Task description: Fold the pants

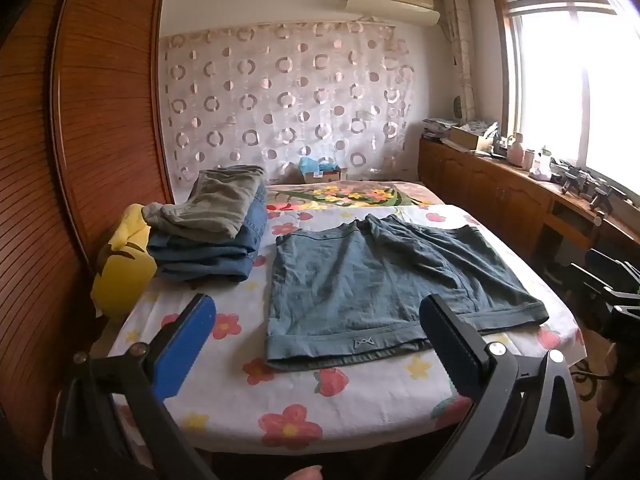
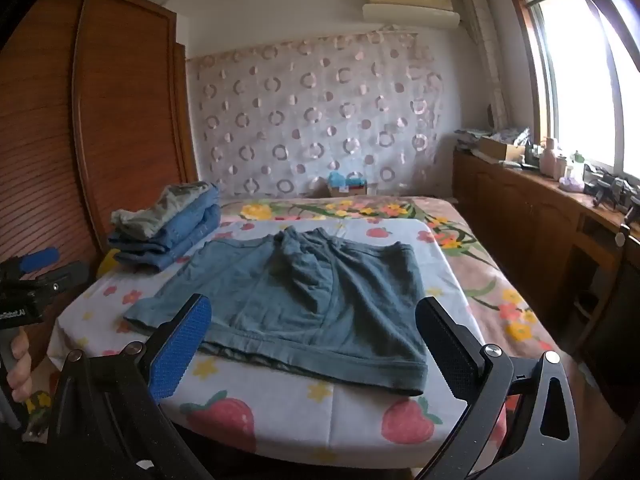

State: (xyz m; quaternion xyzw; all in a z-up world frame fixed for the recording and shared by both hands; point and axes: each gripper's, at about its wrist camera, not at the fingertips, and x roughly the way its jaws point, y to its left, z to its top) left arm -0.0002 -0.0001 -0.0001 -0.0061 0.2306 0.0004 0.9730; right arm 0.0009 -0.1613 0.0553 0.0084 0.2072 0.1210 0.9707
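1. My left gripper has its jaws spread as wide as they go, nothing between them, and it tips down toward the bed. My right gripper is the same: wide open, empty, pointing down at a similar slant.

2. The pants are a pair of blue-grey shorts lying flat on the flowered sheet, just ahead of both tools and below them. Neither tool touches the cloth.

3. The waistband runs crosswise in front of me, nearest the tools, and the two leg openings point away toward the far end of the bed. So the long edge I meet first lies across my line of reach, not along it.

4. From the left tool, the shorts sit ahead and a little to its right; its left finger hangs over bare sheet while its right finger overlaps the waistband in view. From the right tool, the shorts spread straight ahead and off to its left, with the near right corner just inside its right finger.

5. I judge each hand is nearer its own waistband corner, so a side-to-side fold would start with one of those corners.

6. A stack of folded clothes sits ahead and left of the left tool, near the shorts but apart from them.
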